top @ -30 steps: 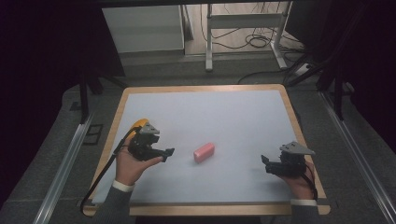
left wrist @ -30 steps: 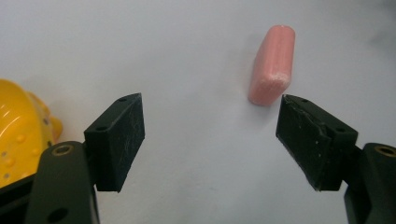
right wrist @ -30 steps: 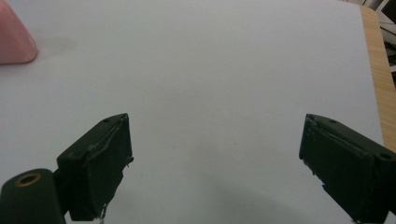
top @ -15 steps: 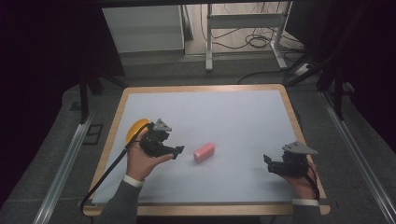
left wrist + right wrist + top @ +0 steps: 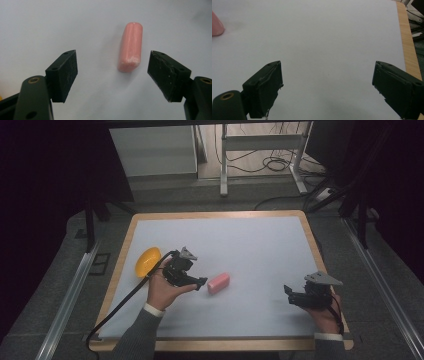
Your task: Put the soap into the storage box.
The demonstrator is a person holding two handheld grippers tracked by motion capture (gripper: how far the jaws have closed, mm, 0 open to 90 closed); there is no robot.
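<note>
Yellow rounded object [image 5: 147, 261] lies on the bench [image 5: 250, 240] just behind and to the outer side of the left gripper [image 5: 200, 281], near the bench's left wooden edge; what it is cannot be made out from the high view, and in the left gripper view it is cut down to a sliver of yellow at the lower left border. That gripper is held in the person's left hand [image 5: 162, 292], its cable trailing back off the near edge of the bench, and its jaws stand wide apart with nothing between them. Just ahead of its jaws lies the pink block [image 5: 130, 46], flat on the white surface and pointing lengthwise away from the gripper (nearer to the right-hand jaw than to the other, and touching neither). Nothing lies between the jaws and the block.

Well apart from the block, across bare white surface, the right gripper [image 5: 288, 293] rests low in the person's right hand [image 5: 327, 312] near the bench's right edge. Its jaws also stand wide open and empty. In the right gripper view the block is cut off at the left border, showing as a pink corner far ahead and to the side.
</note>
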